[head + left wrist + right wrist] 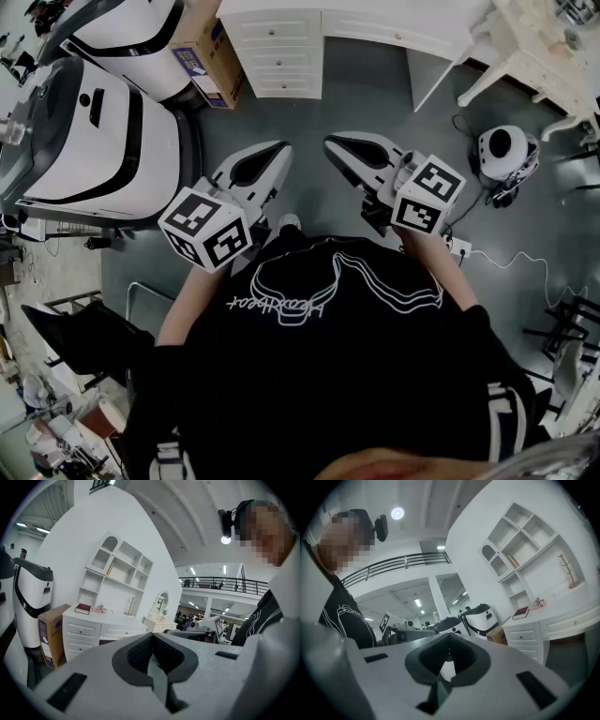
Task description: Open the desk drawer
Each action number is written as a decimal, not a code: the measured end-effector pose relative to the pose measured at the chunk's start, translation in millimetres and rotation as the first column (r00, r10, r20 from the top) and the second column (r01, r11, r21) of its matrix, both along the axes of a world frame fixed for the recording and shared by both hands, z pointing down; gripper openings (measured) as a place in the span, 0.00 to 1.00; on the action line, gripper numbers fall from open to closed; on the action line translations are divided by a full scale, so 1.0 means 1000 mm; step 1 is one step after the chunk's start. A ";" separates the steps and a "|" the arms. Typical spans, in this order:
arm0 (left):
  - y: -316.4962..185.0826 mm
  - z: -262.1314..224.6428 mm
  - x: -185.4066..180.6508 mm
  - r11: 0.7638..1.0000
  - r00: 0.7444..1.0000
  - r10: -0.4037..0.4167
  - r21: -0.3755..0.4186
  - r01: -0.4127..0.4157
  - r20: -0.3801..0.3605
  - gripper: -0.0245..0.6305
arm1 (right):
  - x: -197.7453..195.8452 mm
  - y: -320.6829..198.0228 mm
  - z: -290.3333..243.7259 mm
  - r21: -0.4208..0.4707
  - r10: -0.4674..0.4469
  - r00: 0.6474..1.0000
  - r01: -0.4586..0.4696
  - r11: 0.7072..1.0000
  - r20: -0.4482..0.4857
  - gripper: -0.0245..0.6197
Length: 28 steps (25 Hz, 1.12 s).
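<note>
A white desk [375,21] with a stack of drawers [278,56] stands at the top of the head view, all drawers closed. The left gripper view shows these drawers [82,632] well ahead, and they appear in the right gripper view [525,634] too. My left gripper [272,155] and right gripper [342,145] hover side by side over the grey floor, short of the desk and touching nothing. Both pairs of jaws are shut and empty, the left gripper [153,637] pointing slightly down and the right gripper [449,639] held level.
A cardboard box [211,56] leans beside the desk's left end. Large white machines [94,141] stand at the left. A round white device [506,150] with cables lies on the floor at the right, near white furniture legs [520,61]. A red book [83,608] lies on the desk.
</note>
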<state>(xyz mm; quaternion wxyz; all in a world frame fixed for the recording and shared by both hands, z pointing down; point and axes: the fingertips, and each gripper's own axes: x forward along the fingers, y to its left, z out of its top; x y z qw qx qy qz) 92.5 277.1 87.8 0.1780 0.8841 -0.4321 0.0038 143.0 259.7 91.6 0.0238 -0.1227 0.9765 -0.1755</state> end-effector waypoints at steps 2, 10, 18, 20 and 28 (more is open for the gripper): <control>0.000 0.000 -0.001 1.000 1.000 -0.002 0.001 0.002 -0.001 0.04 | -0.001 0.000 0.000 0.000 0.001 1.000 -0.001 1.000 -0.001 0.05; -0.016 0.009 -0.022 1.000 1.000 0.005 -0.016 -0.005 -0.017 0.04 | -0.020 -0.020 0.008 -0.018 0.011 1.000 -0.011 1.000 -0.012 0.05; -0.077 0.039 -0.057 0.996 0.998 0.024 -0.084 -0.029 -0.063 0.04 | -0.052 -0.076 0.040 -0.106 0.041 0.999 -0.045 0.993 -0.036 0.05; -0.097 0.048 -0.064 0.994 0.997 0.040 -0.099 -0.046 -0.071 0.04 | -0.058 -0.094 0.052 -0.132 0.054 0.997 -0.060 0.990 -0.048 0.05; -0.189 0.106 -0.093 0.974 0.988 0.090 -0.197 -0.114 -0.124 0.04 | -0.093 -0.181 0.109 -0.248 0.082 0.988 -0.112 0.962 -0.129 0.05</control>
